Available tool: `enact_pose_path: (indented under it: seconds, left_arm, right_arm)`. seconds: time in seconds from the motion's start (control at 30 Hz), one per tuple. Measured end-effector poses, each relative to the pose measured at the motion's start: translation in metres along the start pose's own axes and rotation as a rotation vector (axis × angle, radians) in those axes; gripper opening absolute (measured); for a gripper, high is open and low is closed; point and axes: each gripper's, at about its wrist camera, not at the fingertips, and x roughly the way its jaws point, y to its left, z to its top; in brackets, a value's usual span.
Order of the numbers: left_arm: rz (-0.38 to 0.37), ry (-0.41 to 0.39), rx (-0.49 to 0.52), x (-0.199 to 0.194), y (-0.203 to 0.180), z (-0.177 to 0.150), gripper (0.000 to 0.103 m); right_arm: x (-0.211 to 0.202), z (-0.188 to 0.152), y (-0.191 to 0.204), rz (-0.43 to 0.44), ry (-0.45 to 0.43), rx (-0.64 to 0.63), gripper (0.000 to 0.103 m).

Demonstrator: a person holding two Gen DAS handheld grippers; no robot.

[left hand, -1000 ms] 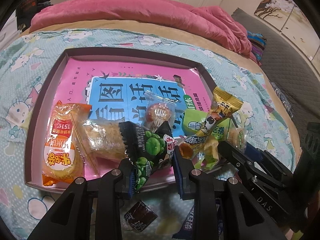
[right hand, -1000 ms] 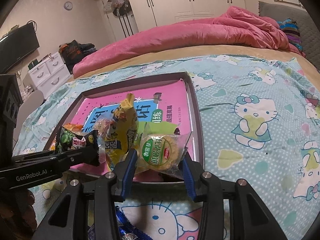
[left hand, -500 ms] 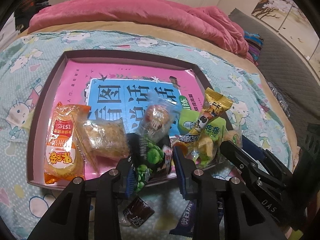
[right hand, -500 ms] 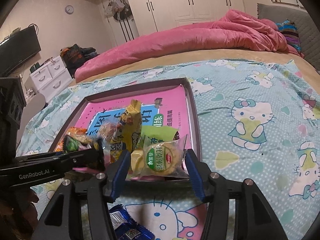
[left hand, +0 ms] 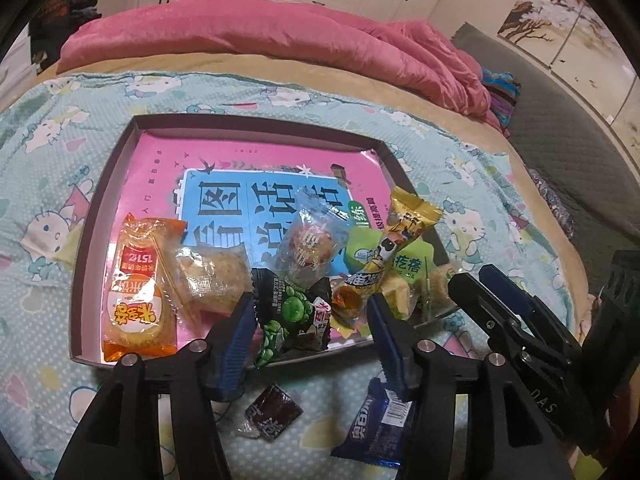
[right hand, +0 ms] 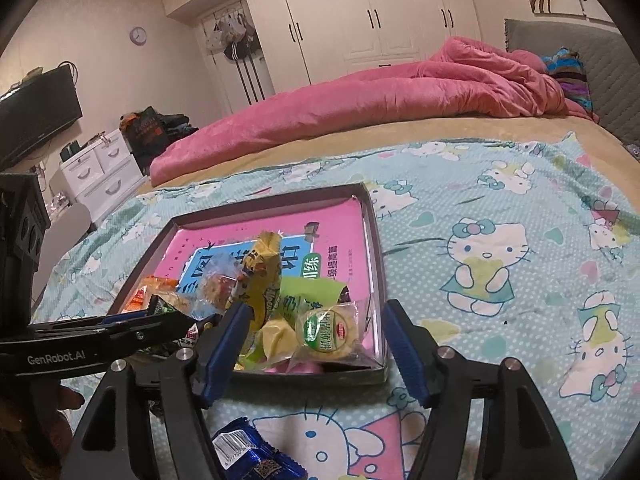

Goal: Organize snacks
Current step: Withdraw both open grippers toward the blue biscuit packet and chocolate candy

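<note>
Left tool (left hand: 312, 312), jaws opening, straddles the black-green packet (left hand: 294, 312) on the tray's (left hand: 96, 216) near edge, pads clear of it. Right tool (right hand: 316, 328), jaws likewise opening, has the round cake packet (right hand: 330, 330) between its pads, untouched, in the tray's near right corner. Tray rests on the bed (right hand: 500, 208); a blue packet (left hand: 376, 424) lies outside it.

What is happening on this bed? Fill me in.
A person is sorting snacks into a shallow box on the bed, a gripper in each hand. The left gripper is opening around a black packet with green peas at the box's near edge. The right gripper is opening too, with a clear-wrapped round cake with a green label lying in the box's near right corner. Several snacks already sit inside; a blue packet and a small dark sweet wait on the sheet.
</note>
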Motion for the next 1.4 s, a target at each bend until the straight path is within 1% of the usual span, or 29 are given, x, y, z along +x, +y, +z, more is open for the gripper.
enact_pose_path:
  seconds: [0.23,0.33,0.53,0.67,0.83,1.07,1.17,1.4]
  left_arm:
    - [-0.008,-0.02,-0.016,-0.014,0.006,0.001,0.069]
    - [-0.023,-0.038,-0.031,-0.022,0.011,0.002,0.072]
    - [-0.009,-0.053,-0.04,-0.032,0.02,0.003,0.073]
    - [-0.005,-0.067,-0.057,-0.041,0.026,0.003,0.073]
    - [-0.003,-0.07,-0.062,-0.049,0.032,-0.002,0.075]
    - [-0.003,-0.041,-0.069,-0.051,0.039,-0.013,0.075]
    - [-0.003,-0.034,-0.058,-0.052,0.037,-0.017,0.075]
    - [-0.002,-0.014,-0.039,-0.05,0.034,-0.025,0.075]
  right_arm:
    - [-0.007,0.0,0.002,-0.008,-0.013,-0.014,0.068]
    - [-0.01,0.0,0.003,-0.007,-0.017,-0.02,0.068]
    - [-0.013,-0.001,0.004,-0.007,-0.023,-0.022,0.069]
    - [-0.019,0.0,0.004,-0.006,-0.036,-0.016,0.073]
    - [-0.026,0.001,0.003,0.002,-0.043,-0.007,0.073]
    - [-0.029,-0.005,0.013,0.031,-0.012,-0.031,0.074]
    - [-0.028,-0.01,0.015,0.023,0.013,-0.028,0.076]
    - [-0.03,-0.02,0.016,0.022,0.06,-0.008,0.076]
